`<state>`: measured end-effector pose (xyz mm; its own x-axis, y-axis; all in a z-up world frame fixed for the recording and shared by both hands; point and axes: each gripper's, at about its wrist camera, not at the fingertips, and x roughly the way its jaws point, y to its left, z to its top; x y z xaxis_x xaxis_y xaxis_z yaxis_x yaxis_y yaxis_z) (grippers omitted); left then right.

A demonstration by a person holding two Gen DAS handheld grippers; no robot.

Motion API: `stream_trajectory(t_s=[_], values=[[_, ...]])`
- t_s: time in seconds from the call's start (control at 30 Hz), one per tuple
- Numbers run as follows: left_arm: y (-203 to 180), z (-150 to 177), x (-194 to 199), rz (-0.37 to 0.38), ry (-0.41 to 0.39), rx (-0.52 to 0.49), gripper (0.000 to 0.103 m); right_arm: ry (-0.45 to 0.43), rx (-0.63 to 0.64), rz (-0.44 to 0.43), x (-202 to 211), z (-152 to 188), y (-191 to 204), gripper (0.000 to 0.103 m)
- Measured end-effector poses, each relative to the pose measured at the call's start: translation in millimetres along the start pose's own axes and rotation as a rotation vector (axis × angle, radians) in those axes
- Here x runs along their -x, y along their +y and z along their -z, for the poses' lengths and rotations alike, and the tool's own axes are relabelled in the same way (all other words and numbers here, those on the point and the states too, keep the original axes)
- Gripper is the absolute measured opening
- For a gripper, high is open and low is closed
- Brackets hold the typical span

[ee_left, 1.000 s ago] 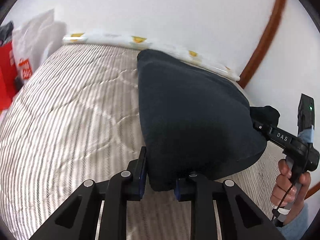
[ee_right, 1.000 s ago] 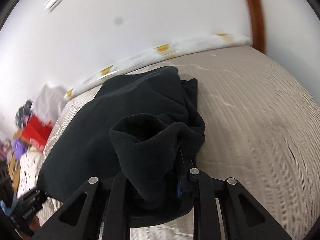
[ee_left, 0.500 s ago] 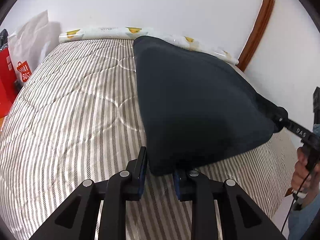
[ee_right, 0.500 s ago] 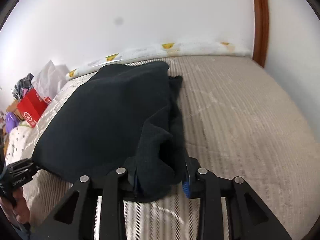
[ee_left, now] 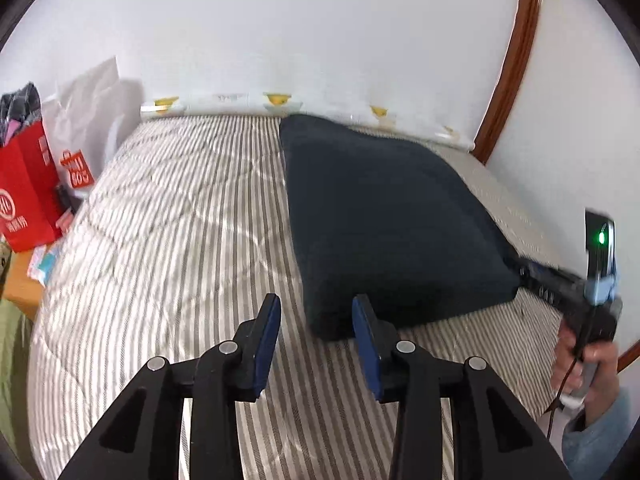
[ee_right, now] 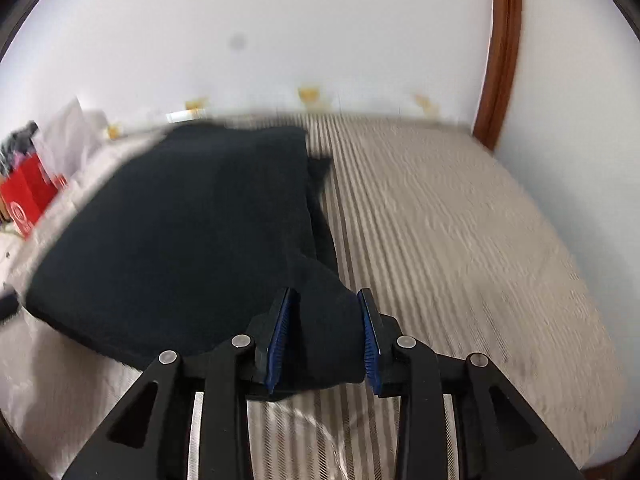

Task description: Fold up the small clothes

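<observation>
Dark cloth [ee_left: 384, 216], a small folded garment, lies flat on a striped bed [ee_left: 168, 240], filling the right half of the left wrist view. Its long axis runs from the near edge away toward the far wall.

Left tongs [ee_left: 316, 332] sit just short of the cloth's near left corner. Their jaws are opening, with blue pads spread apart; the corner lies ahead of the right pad and nothing is pressed between them, so this corner is let go.

Right tongs [ee_right: 324, 340] are at the near right corner, where a loose flap of the same cloth [ee_right: 180, 232] bunches between the pads. The pads stand apart on either side of the flap; whether they press it cannot be told for sure, though the grip looks slack. In the left wrist view these tongs show at the right edge, held by a hand [ee_left: 580, 364] in a blue sleeve.

Both tongs are at the near edge, one per corner, so neither is clearly closer to the cloth.

Room to move is wide: bare striped bed lies to the left of the cloth and to its right, and a strip of bed remains near the tongs. Far off, a printed pillow [ee_left: 280, 100] lines the wall, touching or almost touching the cloth's far edge. A red bag [ee_left: 24, 192] stands well off the bed's left side.

Judging by its tidy shape, this fold looks about done.
</observation>
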<state>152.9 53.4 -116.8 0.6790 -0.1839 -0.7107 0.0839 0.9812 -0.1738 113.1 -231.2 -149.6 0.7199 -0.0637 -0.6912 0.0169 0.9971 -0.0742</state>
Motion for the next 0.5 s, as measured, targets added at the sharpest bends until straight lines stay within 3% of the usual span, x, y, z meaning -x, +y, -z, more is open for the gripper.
stream_trajectory(t_s=[0.2,0.3,0.5], values=[[1.2,-19.6,-29.8,0.034,0.039,0.002,0.036,0.009,0.042,0.006,17.6,-2.2,-3.7,0.031],[1.6,-16.7,-44.8,0.033,0.053,0.000,0.045,-0.008,0.062,0.017,31.9,-11.1,-4.0,0.032],[-0.8,-12.8,-52.0,0.032,0.076,-0.034,0.046,-0.027,0.079,0.071,47.2,-35.5,-0.2,0.035]])
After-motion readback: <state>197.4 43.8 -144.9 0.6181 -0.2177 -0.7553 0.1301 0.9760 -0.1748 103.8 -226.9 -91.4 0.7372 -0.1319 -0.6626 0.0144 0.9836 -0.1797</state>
